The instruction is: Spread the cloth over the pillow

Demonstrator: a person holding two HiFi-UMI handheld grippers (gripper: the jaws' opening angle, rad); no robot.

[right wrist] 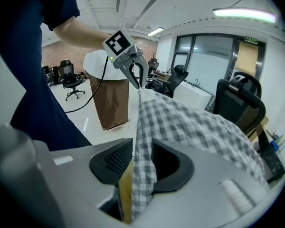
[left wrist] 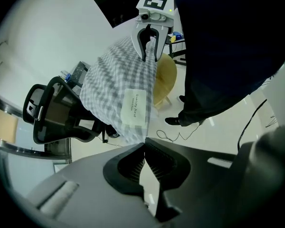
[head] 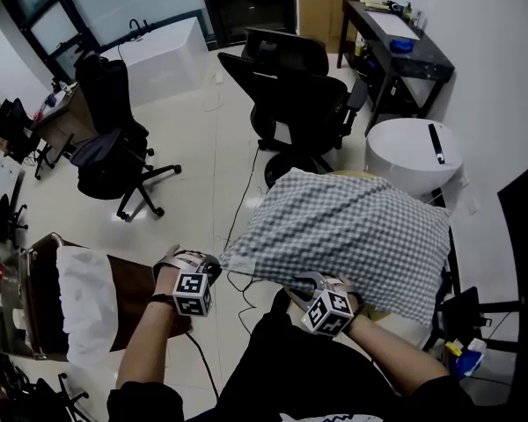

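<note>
At the bottom of the head view, a person's two forearms reach forward, each holding a marker-cube tool. The left hand-held gripper (head: 218, 266), lower centre-left, has its jaws pressed together on one corner of a grey-and-white checked cloth (head: 352, 227). The right hand-held gripper (head: 297, 281), lower centre, pinches the near edge of the same cloth. Its own view shows a fold of checked fabric and a tan pillow edge filling the gap between the jaws.

The cloth stretches taut between the two grips. From there it runs up and to the right across the middle of the frame, draped over a tan pillow (left wrist: 164, 77). The pillow shows only as slivers past the cloth's edges. In the left gripper view, a pale sewn label (left wrist: 135, 107) sits on the fabric near the held corner.

At lower left stands a brown bag (head: 136, 288) with a white lining, beside the left forearm. Beyond the cloth, on the pale floor, a black office chair (head: 295, 95) stands at upper centre. A second black chair (head: 110, 139) is at upper left. A dark desk (head: 396, 47) lines the wall at upper right.
</note>
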